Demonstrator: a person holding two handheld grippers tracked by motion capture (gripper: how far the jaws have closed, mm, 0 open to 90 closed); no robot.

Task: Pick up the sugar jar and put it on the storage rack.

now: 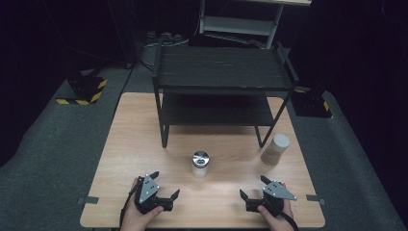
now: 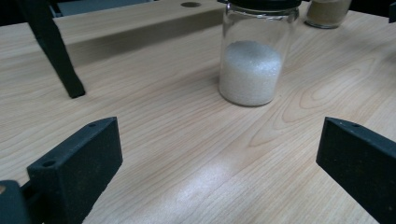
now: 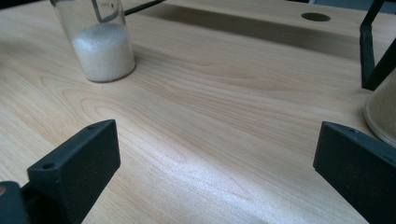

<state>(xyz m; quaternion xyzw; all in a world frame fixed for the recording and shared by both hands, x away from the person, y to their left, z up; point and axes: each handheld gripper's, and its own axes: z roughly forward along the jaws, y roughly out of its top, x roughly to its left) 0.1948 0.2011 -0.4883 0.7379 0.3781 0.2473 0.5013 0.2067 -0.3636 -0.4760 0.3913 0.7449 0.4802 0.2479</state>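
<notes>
A glass jar (image 1: 200, 164) part-filled with white granules, with a shiny lid, stands at the middle of the wooden table (image 1: 139, 144). My left gripper (image 1: 166, 183) rests near the front edge, left of the jar, open and holding nothing. In the left gripper view the jar (image 2: 252, 65) stands ahead between the wide-apart jaws of my left gripper (image 2: 219, 140). My right gripper (image 1: 253, 186) sits open at the front right. In its own view my right gripper (image 3: 215, 140) has the white-granule jar (image 3: 103, 46) at far left. A tan jar (image 1: 275, 149) with a white lid stands at the right.
A black two-tier shelf (image 1: 223, 82) stands on the back half of the table, with one leg (image 2: 60, 60) ahead left of my left gripper. The tan jar (image 3: 380, 116) is close by the right gripper's right jaw. Grey carpet surrounds the table.
</notes>
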